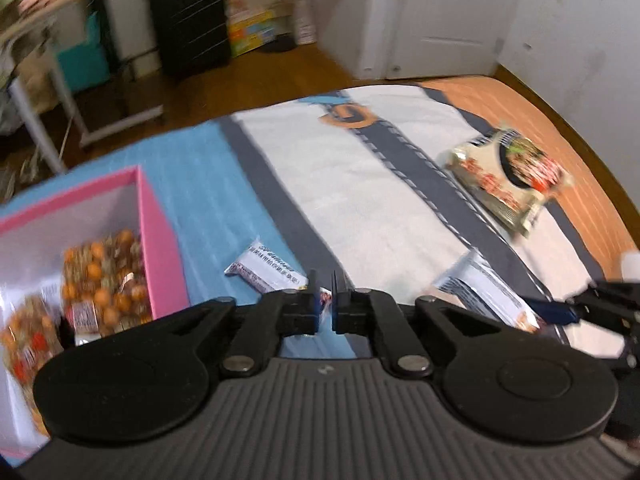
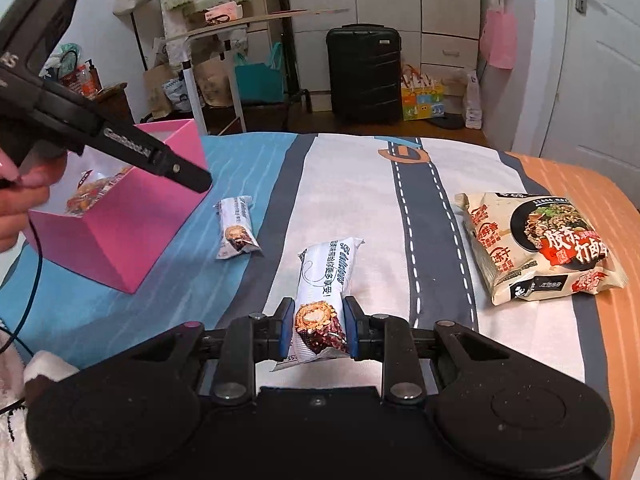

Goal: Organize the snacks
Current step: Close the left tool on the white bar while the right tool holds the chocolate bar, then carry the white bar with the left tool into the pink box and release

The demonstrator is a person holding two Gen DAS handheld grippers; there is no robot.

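Right gripper clamped on snack bar, bar lying on bedsheet. Left gripper nearly closed, empty, over sheet beside pink box. Second bar near box; noodle pack well apart.

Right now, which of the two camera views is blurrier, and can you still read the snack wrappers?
Left wrist view: motion-smeared, the noodle packet print unreadable. Right wrist view: sharp, lettering on the wafer bar between the right claw fingers legible; fisheye bends the bed edge.
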